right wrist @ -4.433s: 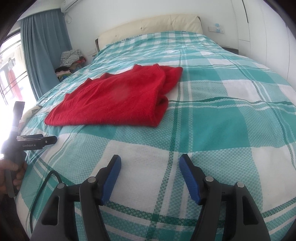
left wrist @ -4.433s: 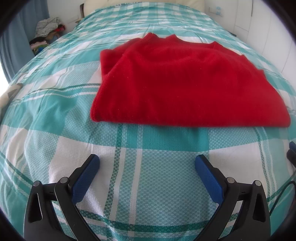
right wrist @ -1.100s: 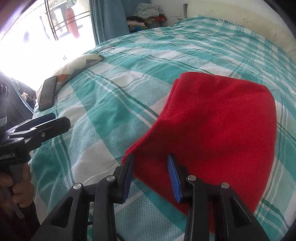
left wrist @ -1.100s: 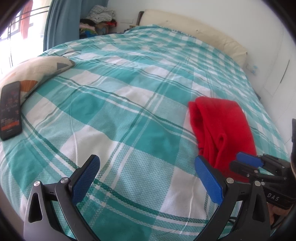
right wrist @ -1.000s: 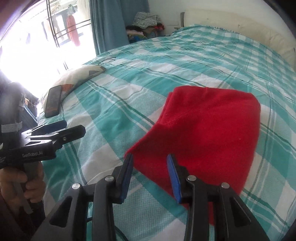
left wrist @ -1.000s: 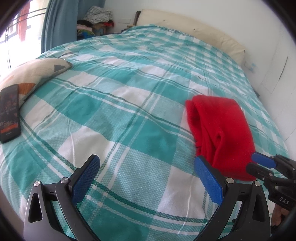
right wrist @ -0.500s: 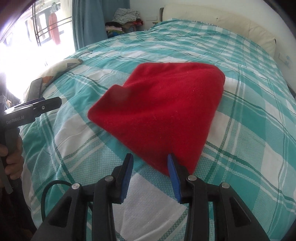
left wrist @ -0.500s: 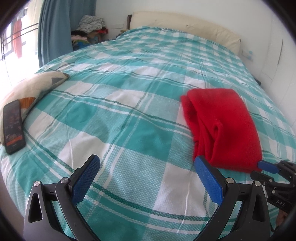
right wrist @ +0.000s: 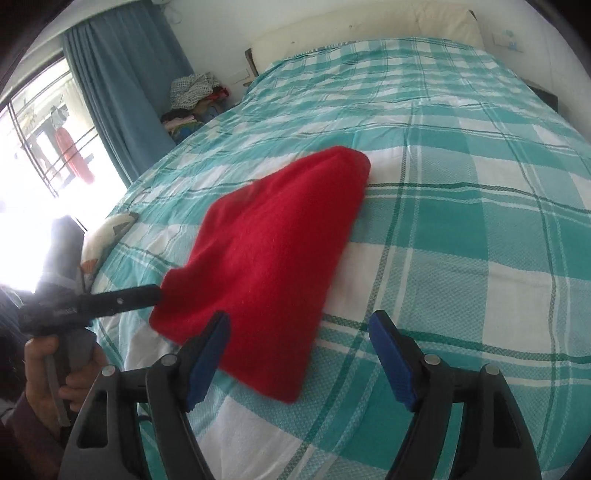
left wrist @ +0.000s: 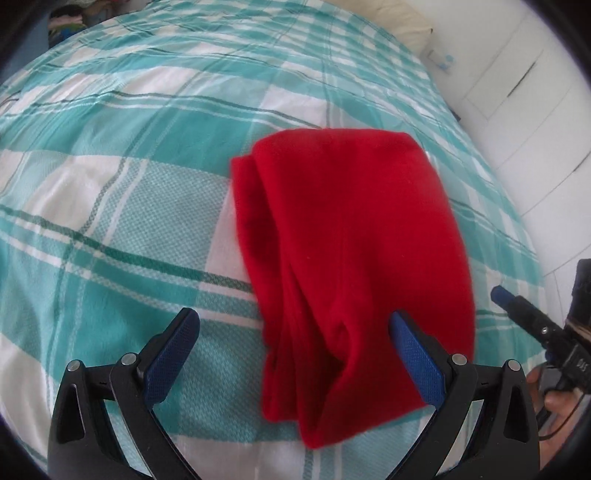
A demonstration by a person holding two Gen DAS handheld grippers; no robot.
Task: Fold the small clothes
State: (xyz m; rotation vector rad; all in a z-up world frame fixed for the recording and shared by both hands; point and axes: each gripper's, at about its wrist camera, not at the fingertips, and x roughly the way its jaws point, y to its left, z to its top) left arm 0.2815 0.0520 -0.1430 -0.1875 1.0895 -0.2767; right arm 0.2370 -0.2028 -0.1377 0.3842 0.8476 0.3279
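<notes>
A folded red sweater (left wrist: 354,251) lies on the teal checked bedspread (left wrist: 110,221). In the left wrist view my left gripper (left wrist: 295,350) is open, and the sweater's near end lies between its blue pads. In the right wrist view the sweater (right wrist: 273,251) lies ahead and left. My right gripper (right wrist: 301,354) is open and empty, and its left pad overlaps the sweater's near edge. The left gripper also shows in the right wrist view (right wrist: 122,297) at the sweater's left corner. The right gripper shows at the right edge of the left wrist view (left wrist: 532,317).
A patterned cushion (right wrist: 107,232) lies at the bed's left edge. A pile of clothes (right wrist: 192,96) sits by the blue curtain (right wrist: 122,85). A cream headboard (right wrist: 369,22) is at the far end. White cupboards (left wrist: 517,74) stand to the right.
My right gripper has opened and let go of the sweater's near edge. My left gripper has swung right and closed in, so the sweater's near end now lies between its pads.
</notes>
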